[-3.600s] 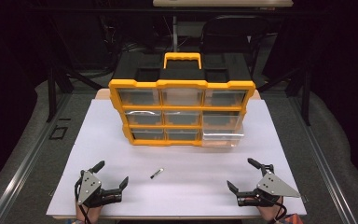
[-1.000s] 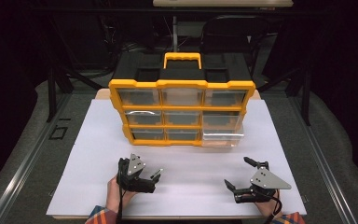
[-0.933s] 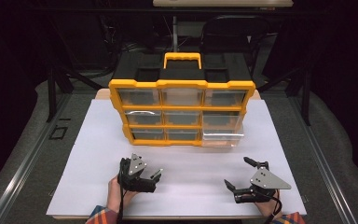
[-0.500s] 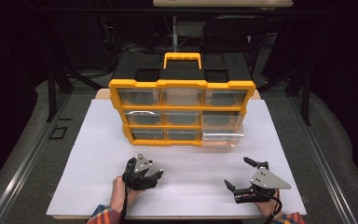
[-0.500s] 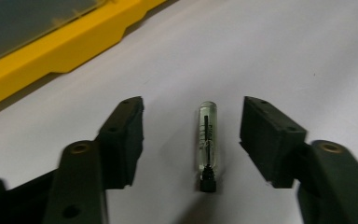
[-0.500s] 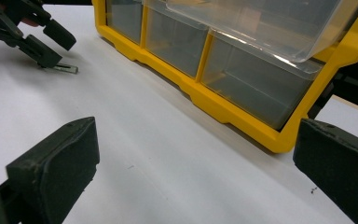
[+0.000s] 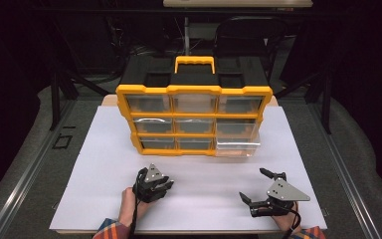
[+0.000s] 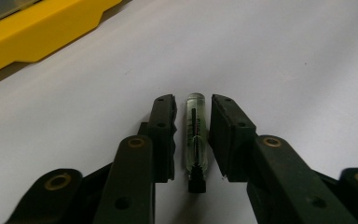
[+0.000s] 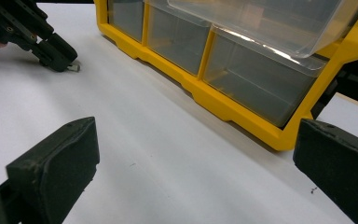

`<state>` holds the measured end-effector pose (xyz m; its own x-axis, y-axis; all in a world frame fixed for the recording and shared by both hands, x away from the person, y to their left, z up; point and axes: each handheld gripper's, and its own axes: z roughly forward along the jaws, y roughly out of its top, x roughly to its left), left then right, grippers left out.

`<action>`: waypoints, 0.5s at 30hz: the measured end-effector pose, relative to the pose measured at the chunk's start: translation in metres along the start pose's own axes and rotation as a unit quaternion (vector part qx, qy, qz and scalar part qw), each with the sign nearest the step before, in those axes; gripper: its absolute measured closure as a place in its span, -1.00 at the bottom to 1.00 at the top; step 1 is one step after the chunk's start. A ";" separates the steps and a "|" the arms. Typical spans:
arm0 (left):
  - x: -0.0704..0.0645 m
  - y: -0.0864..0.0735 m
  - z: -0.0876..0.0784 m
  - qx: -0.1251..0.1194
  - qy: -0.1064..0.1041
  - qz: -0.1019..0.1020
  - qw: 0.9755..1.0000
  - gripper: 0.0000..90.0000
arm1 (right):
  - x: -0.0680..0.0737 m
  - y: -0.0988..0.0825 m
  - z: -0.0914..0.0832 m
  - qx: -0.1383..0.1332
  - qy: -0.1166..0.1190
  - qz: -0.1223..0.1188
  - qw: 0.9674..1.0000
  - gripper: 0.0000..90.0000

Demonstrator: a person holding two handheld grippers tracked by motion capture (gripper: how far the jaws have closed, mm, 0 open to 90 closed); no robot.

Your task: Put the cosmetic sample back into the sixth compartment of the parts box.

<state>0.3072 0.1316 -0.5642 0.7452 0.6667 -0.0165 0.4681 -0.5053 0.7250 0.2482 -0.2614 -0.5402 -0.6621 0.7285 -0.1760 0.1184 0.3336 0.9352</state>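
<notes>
The left gripper (image 8: 192,140) has moved right from the near-left corner and just been closing its jaws around the small clear plastic tube with a black tip (image 8: 196,140), lying on the white table sheet (image 7: 104,164), narrow gaps remaining. The right gripper (image 7: 256,186) stays released, near right.

Small clear screwdriver bit (image 8: 195,140) — black shank inside, lying flat on white board (image 8: 284,56)

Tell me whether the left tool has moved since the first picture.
Yes. The left tool has shifted right, toward the yellow organizer's middle, and its jaws have just been closing around the small clear tube.
</notes>
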 end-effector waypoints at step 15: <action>0.004 -0.004 -0.002 -0.017 -0.004 -0.014 1.000 0.78 | -0.001 -0.001 0.001 0.004 0.001 0.001 1.000 -1.00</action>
<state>0.3076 0.1374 -0.5658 0.7357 0.6759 -0.0437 0.4737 -0.4673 0.7465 0.2492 -0.2619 -0.5407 -0.6630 0.7283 -0.1731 0.1255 0.3361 0.9334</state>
